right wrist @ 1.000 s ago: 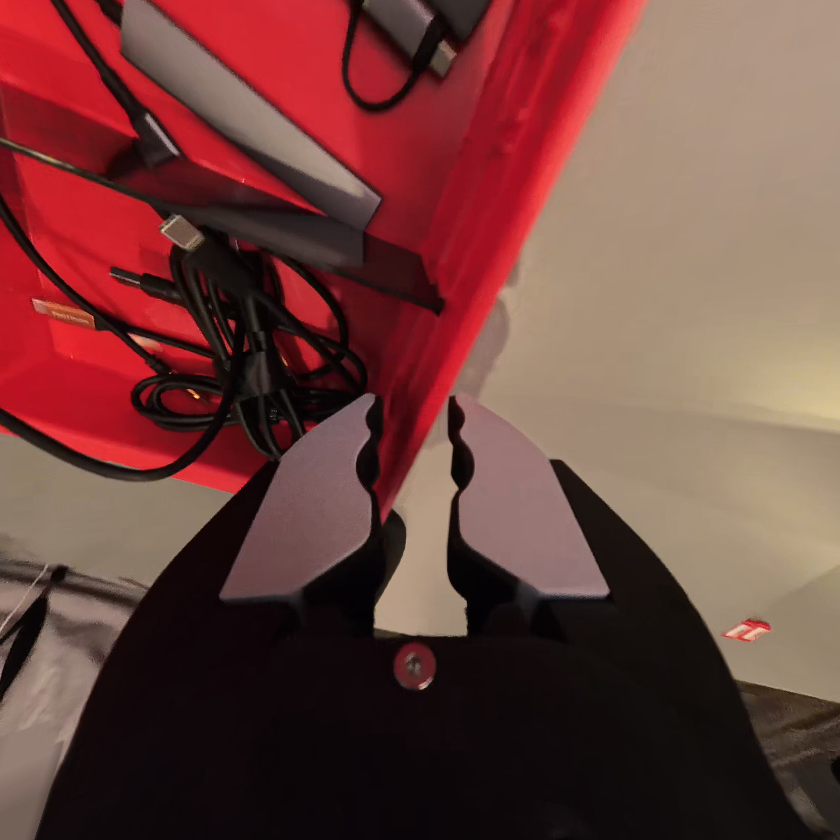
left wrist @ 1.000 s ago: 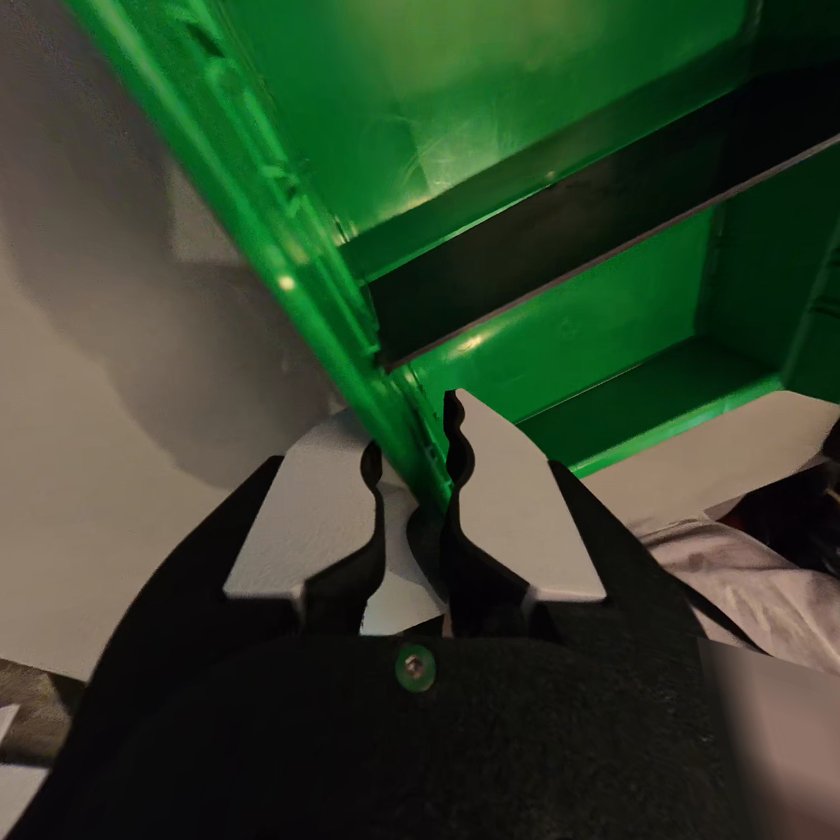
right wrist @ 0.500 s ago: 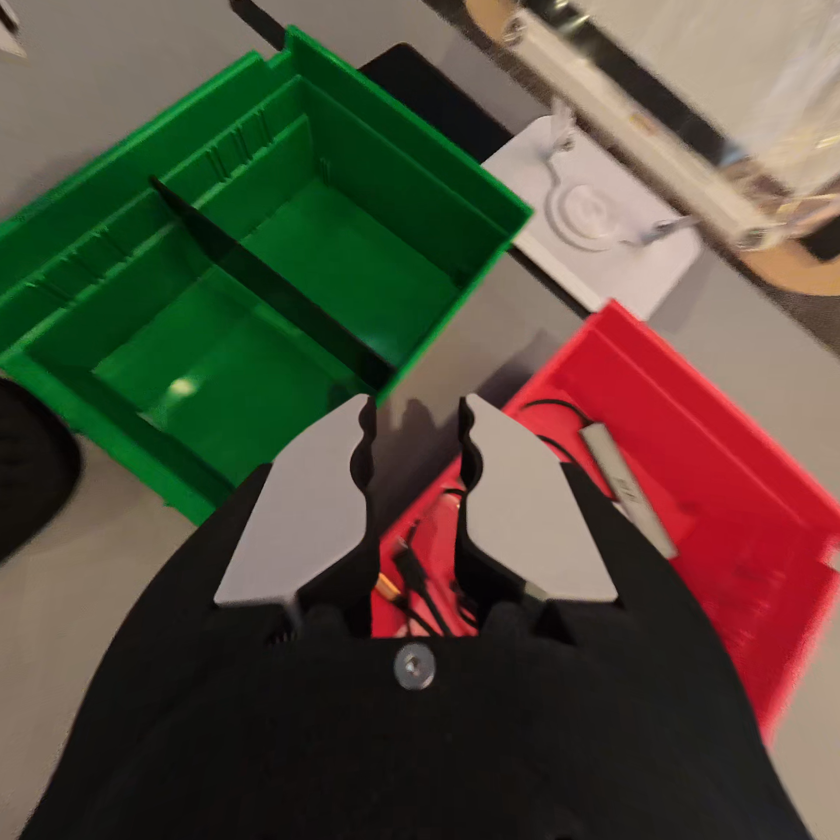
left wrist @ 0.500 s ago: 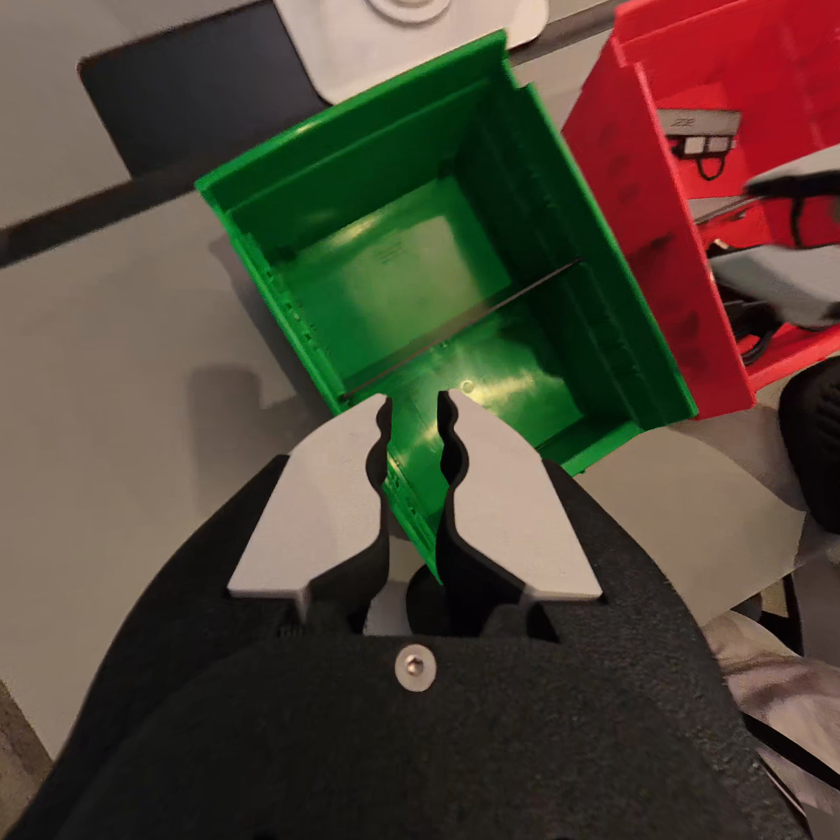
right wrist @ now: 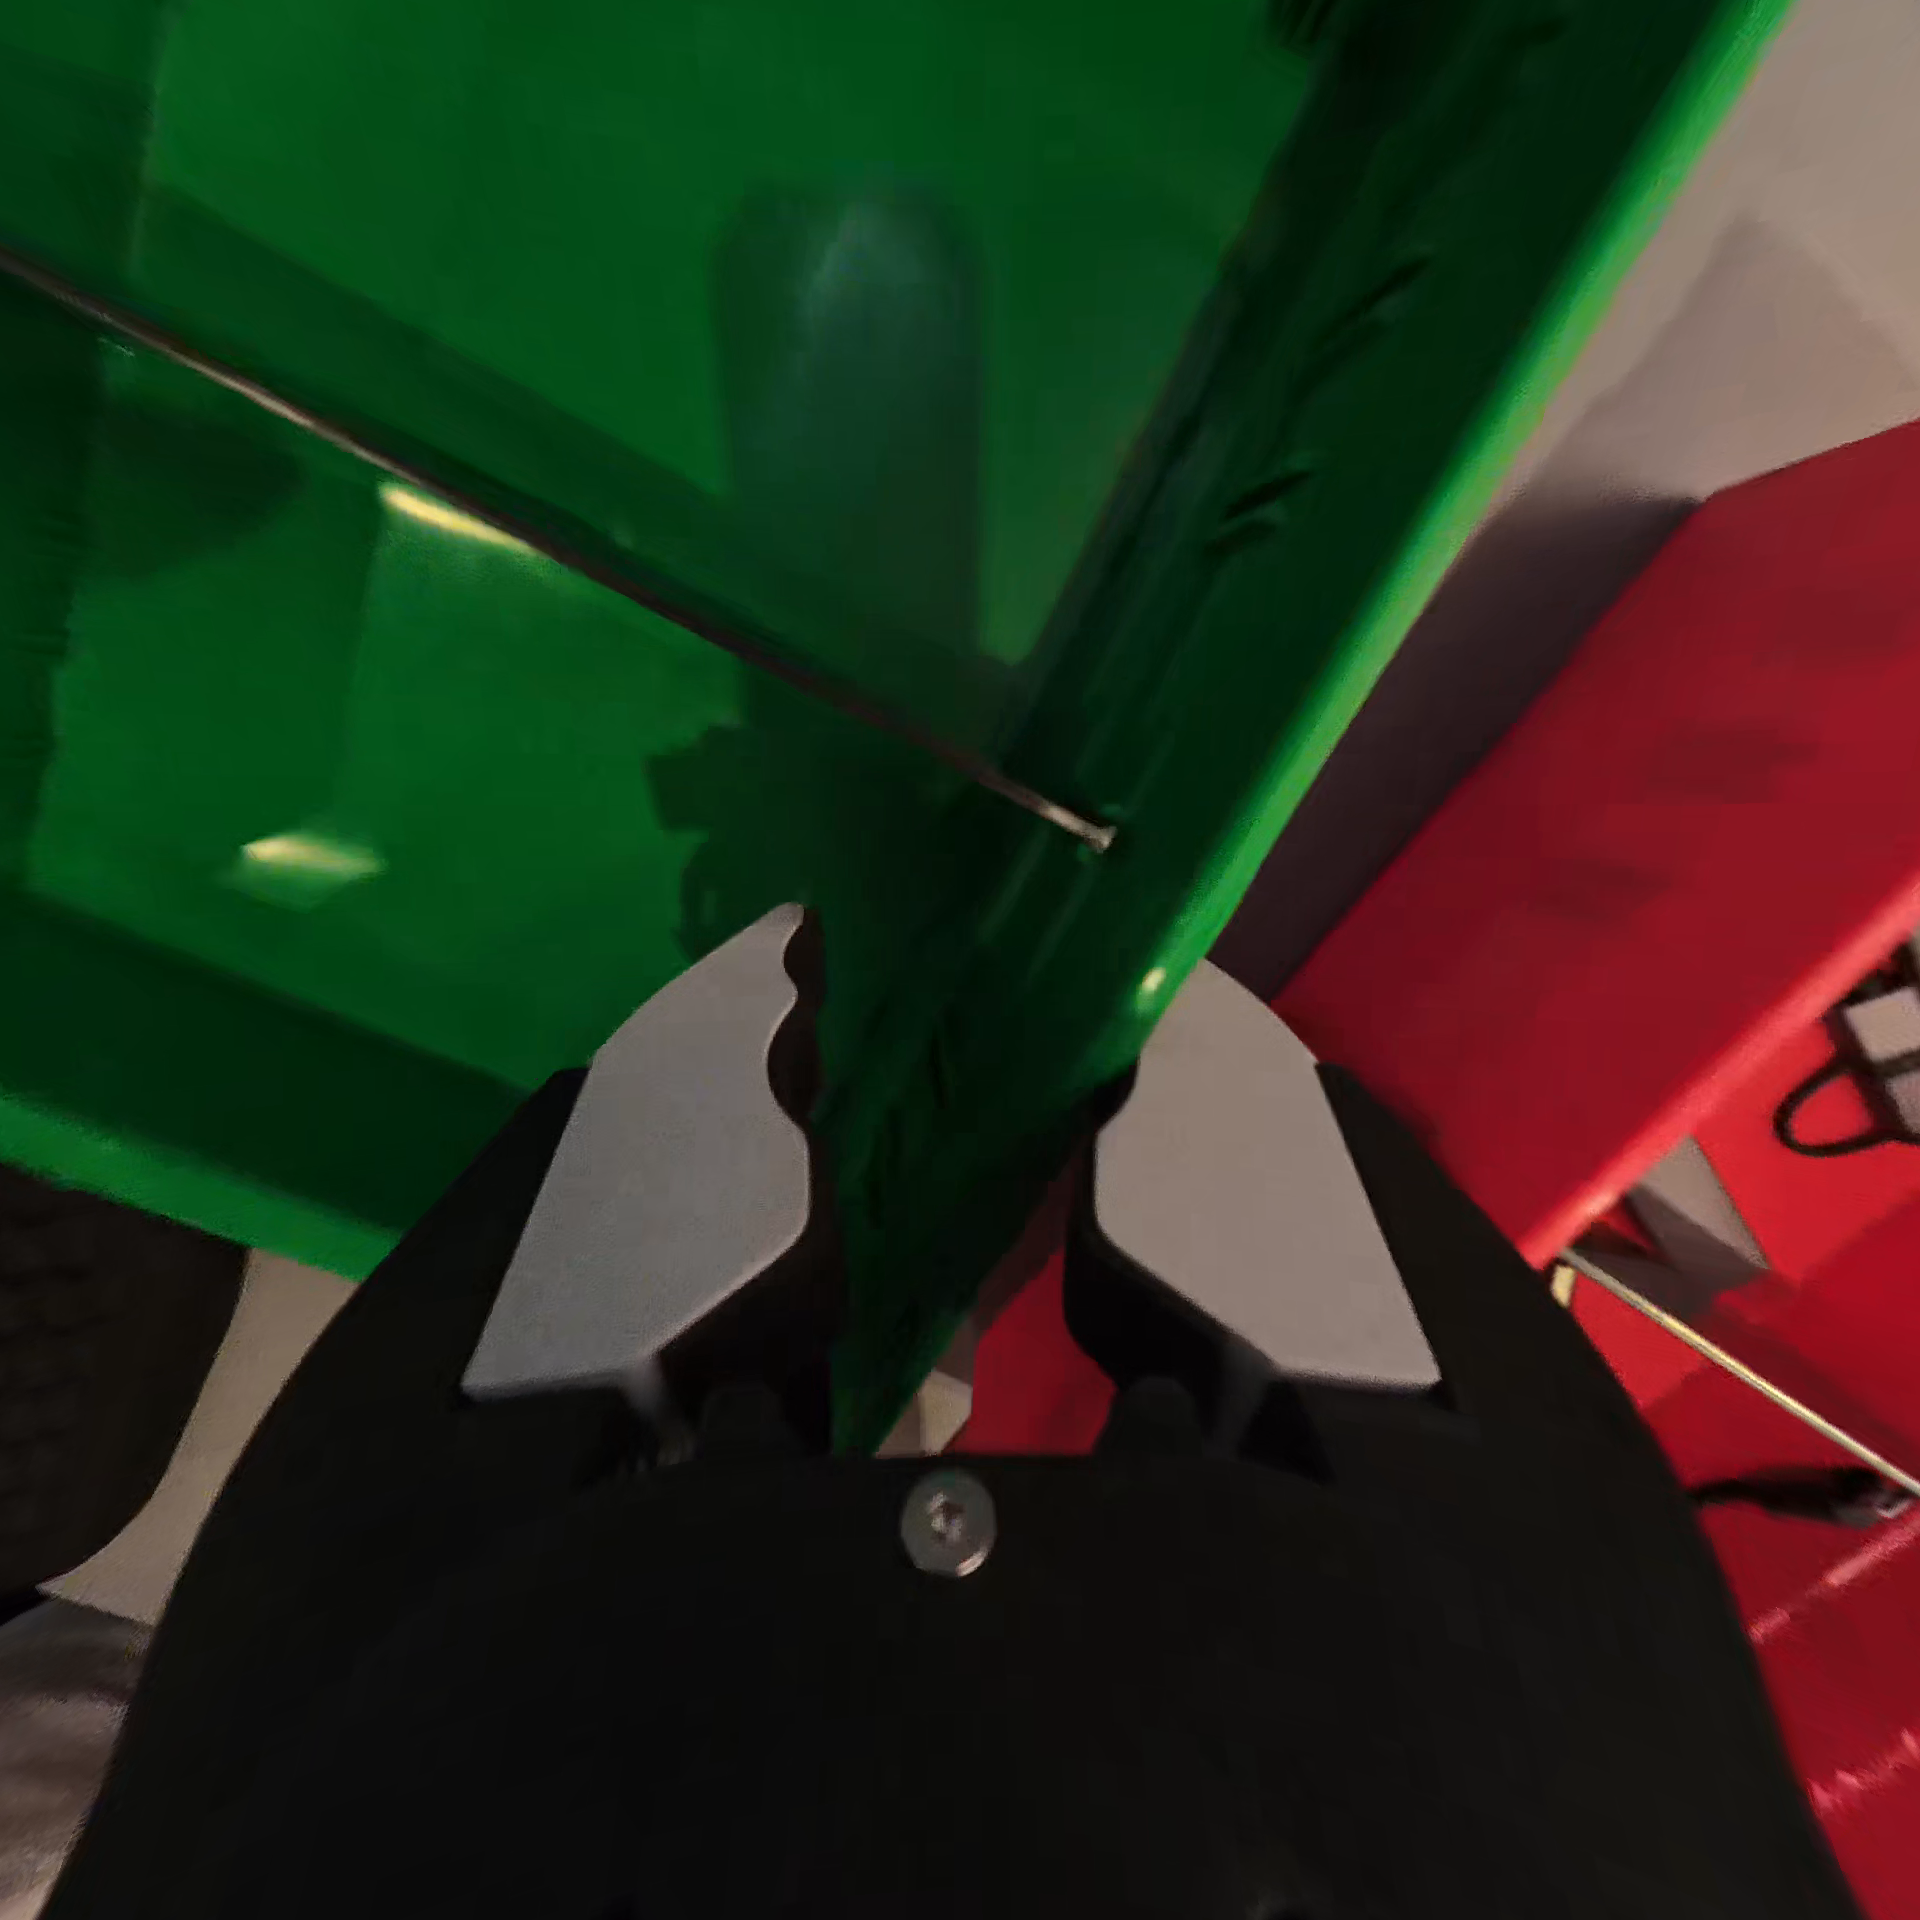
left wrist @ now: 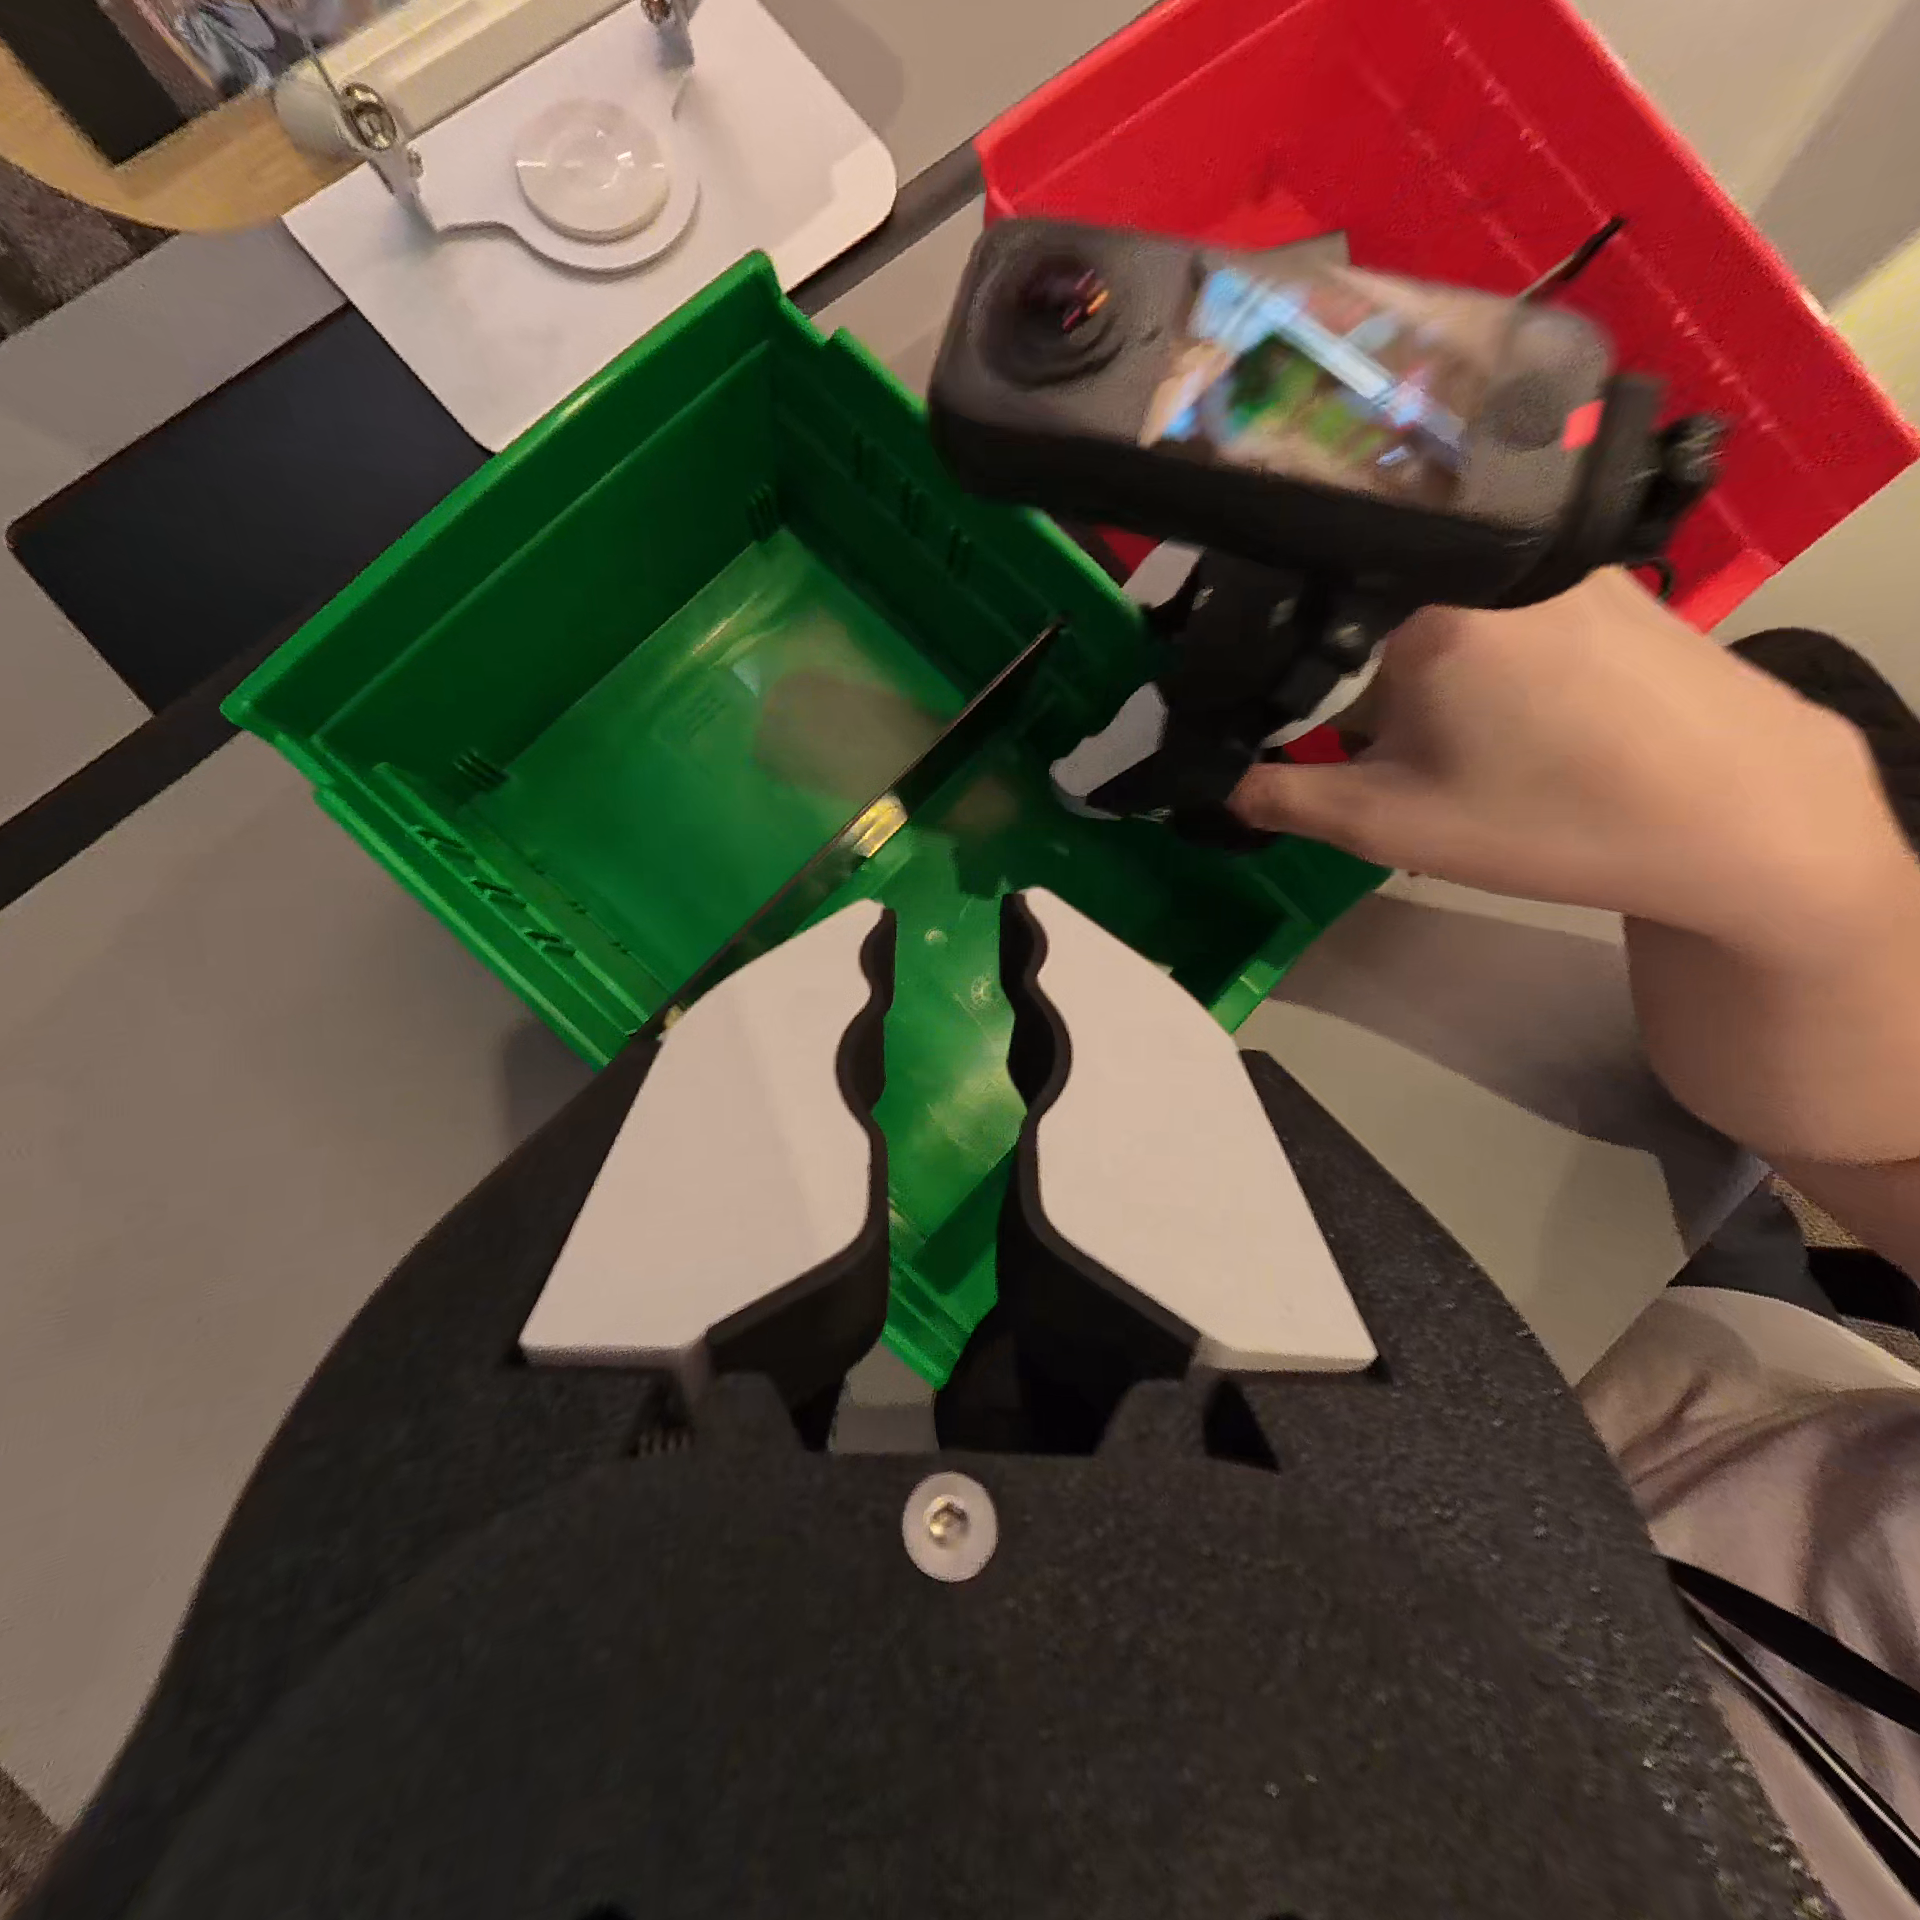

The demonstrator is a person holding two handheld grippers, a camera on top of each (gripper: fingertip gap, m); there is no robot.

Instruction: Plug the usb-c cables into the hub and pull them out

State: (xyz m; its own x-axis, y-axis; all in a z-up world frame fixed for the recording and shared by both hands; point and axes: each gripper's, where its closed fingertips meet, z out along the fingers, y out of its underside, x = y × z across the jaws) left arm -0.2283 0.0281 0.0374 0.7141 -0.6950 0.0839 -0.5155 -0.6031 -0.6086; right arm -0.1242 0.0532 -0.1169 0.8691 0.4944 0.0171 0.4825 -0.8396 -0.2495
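Note:
The green bin (left wrist: 436,665), empty, with a black divider (left wrist: 914,790), lies under my left gripper (left wrist: 945,914), which is open and empty above the bin's near compartment. My right gripper (right wrist: 997,945) is open, its jaws either side of the green bin's right wall (right wrist: 1351,468); I cannot tell if they press it. It also shows in the left wrist view (left wrist: 1153,748), held by a hand (left wrist: 1610,790). The red bin (right wrist: 1558,935) on the right holds a grey hub (right wrist: 1683,1216) and black cables (right wrist: 1808,1112), mostly hidden.
A white pad with a clear disc (left wrist: 592,177) and a dark mat (left wrist: 208,520) lie beyond the green bin. The red bin (left wrist: 1455,135) sits to the green bin's right. Grey cloth (left wrist: 1766,1455) is at the near right. The left gripper's tips are roughly 20 cm from the right gripper's.
My right gripper dropped from above the red bin onto the green bin's right wall. My left gripper shifted over the green bin's near compartment and its jaws spread a little.

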